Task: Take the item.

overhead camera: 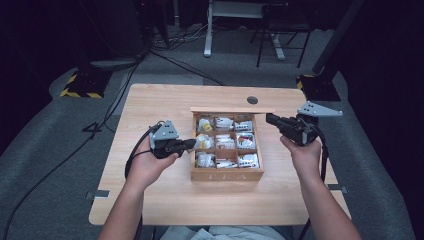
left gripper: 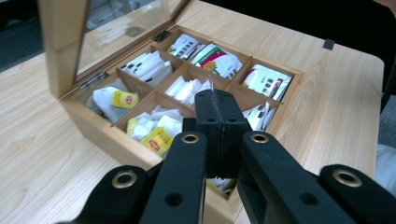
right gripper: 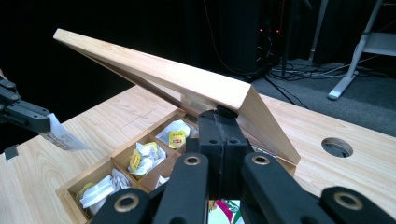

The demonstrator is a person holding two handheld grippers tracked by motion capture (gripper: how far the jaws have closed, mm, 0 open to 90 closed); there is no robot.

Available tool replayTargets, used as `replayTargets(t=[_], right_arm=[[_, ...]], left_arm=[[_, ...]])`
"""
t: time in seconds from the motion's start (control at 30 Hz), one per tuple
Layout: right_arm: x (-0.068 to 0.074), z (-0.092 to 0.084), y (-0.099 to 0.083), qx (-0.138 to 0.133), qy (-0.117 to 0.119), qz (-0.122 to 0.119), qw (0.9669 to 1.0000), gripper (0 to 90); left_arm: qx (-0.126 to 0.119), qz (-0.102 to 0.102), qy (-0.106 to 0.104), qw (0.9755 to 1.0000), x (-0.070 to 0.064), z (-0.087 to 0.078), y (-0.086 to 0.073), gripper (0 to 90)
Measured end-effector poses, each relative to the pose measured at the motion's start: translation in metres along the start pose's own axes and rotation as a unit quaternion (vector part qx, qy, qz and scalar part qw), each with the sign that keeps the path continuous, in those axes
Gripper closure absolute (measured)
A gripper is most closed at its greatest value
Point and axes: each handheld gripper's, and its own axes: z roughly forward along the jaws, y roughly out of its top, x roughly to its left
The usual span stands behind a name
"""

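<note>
- A wooden tea box [overhead camera: 227, 174] sits in the middle of the table [overhead camera: 150, 190], its front wall marked "TEA".
- The box is split into nine compartments, three rows of three, each holding tea bags or sachets.
- Its lid [right gripper: 187, 81] stands open, hinged at the far edge; a glass pane is set in the wooden frame, as the left gripper view shows.
- The left gripper [overhead camera: 189, 144] is at the left wall of the box, level with the middle row, pointing right.
- Its jaws are pressed together and pinch a white tea bag [right gripper: 63, 136]; in the right gripper view this bag hangs from the jaw tips, above the table at the left of the box.
- In the left gripper view a thin edge of the bag pokes up between the closed tips, over the middle compartment.
- The right gripper [overhead camera: 271, 119] is at the far right corner of the box, pointing left.
- Its jaws are pressed together, with nothing seen between them; the tips sit right at the near edge of the raised lid, and whether they touch it I cannot tell.
- Tea bags with yellow tags [left gripper: 122, 99] lie in the left compartments.
- A round cable hole [overhead camera: 252, 100] is in the table beyond the box.
</note>
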Motion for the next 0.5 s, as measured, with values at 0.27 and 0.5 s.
replayTargets(t=[0.27, 0.5], right_arm=[[0.0, 0.0, 0.0, 0.0, 0.0, 0.0, 1.0, 89.8], [0.0, 0.001, -0.001, 0.001, -0.001, -0.003, 1.0, 89.8]], left_arm=[[-0.012, 0.001, 0.015, 0.9998, 0.007, -0.02, -0.015, 90.0], [-0.026, -0.009, 0.03, 0.9992, 0.013, -0.036, -0.03, 90.0]])
